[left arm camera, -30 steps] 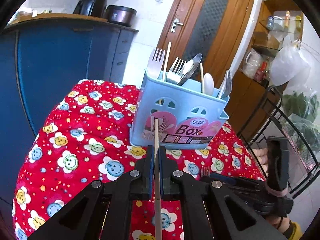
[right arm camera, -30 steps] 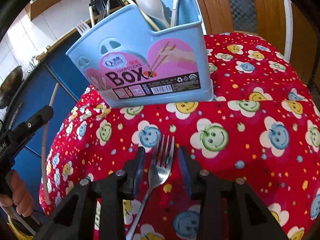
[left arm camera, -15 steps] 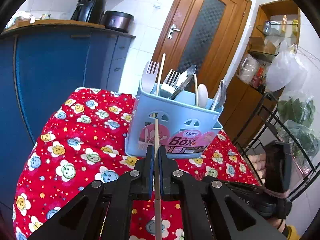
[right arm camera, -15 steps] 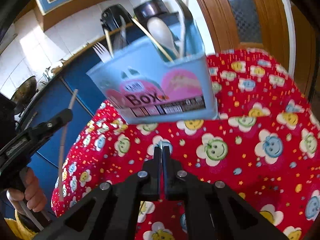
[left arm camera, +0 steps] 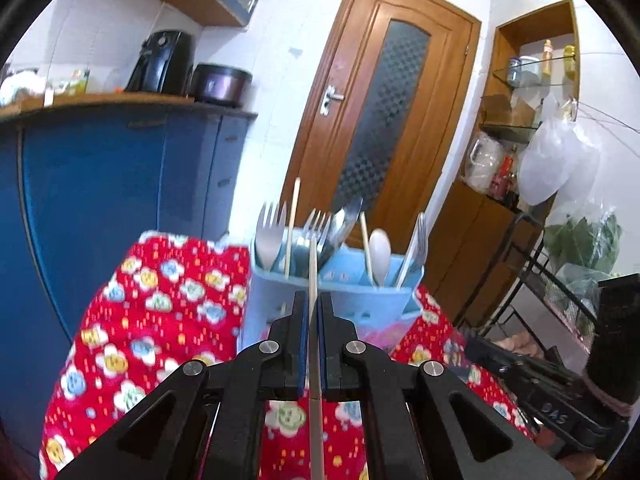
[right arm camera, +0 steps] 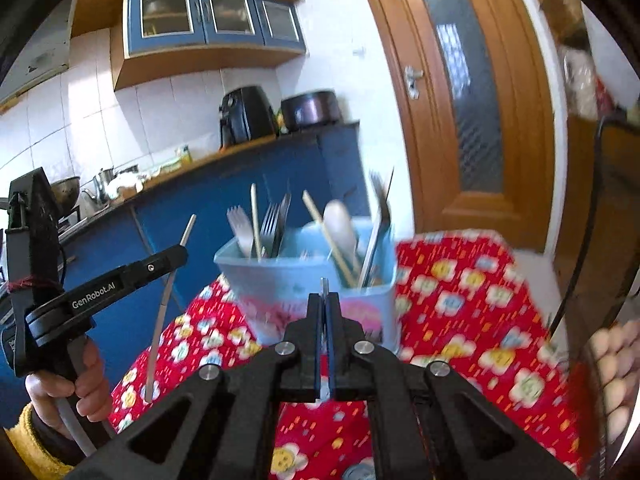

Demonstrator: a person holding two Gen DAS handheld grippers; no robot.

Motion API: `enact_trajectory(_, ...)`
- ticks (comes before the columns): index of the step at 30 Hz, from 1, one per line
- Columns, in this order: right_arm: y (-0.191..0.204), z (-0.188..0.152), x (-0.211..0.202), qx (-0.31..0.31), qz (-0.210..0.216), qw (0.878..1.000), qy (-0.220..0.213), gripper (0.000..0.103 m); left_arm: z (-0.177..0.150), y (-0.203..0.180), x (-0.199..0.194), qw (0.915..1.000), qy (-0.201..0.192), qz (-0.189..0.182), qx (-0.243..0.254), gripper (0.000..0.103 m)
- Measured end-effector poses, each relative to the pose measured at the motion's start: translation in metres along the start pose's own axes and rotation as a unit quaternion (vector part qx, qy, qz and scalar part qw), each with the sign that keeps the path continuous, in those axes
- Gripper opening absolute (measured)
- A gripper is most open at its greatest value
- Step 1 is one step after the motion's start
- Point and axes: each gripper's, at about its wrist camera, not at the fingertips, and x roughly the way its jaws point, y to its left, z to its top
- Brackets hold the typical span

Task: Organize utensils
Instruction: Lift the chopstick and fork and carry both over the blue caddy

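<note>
Red smiley-flower tablecloth, blue cabinets

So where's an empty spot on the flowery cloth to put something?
The red cloth is bare left of the blue utensil box, toward the blue cabinet, and right of it, toward the wooden door. The box itself is packed with forks, spoons and chopsticks.

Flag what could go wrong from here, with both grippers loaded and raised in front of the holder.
1. The left gripper pinches a long chopstick partway along, so it could pivot or slip on the way in.
2. The holder is already crowded with forks and spoons, so an incoming tip may catch on them.
3. The right gripper shows only a sliver of metal past its pads; that thin grip could let it twist.
</note>
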Motion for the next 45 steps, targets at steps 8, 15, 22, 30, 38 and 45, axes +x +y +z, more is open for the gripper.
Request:
enact_trajectory(8, -0.005, 0.045, -0.008, -0.018, -0.036, 0.998, -0.051, 0.003, 0.038, -0.009, 0.003, 0.9987, -0.05, -0.002, 0.012, 0.004)
enact_trajectory(15, -0.008, 0.076, -0.001, -0.038, -0.069, 0.994, -0.08, 0.003, 0.072, -0.01, 0.018, 0.9965, -0.083, -0.001, 0.003, 0.004)
enact_trajectory(22, -0.005, 0.099, 0.015, -0.065, -0.105, 0.986, -0.111, 0.003, 0.095, -0.01, 0.034, 0.9921, -0.125, 0.007, 0.005, 0.004)
enact_trajectory(30, -0.002, 0.108, 0.039, -0.092, -0.142, 0.977, -0.133, 0.003, 0.1, -0.011, 0.06, 0.9863, -0.161, 0.036, 0.016, 0.004)
enact_trajectory(38, -0.003, 0.098, 0.06, -0.104, -0.148, 0.975, -0.127, 0.003, 0.088, -0.004, 0.085, 0.9844, -0.165, 0.058, 0.02, 0.004)
enact_trajectory(45, -0.002, 0.088, 0.072, -0.106, -0.137, 0.979, -0.112, 0.003, 0.08, 0.003, 0.087, 0.9836, -0.168, 0.063, 0.018, 0.005)
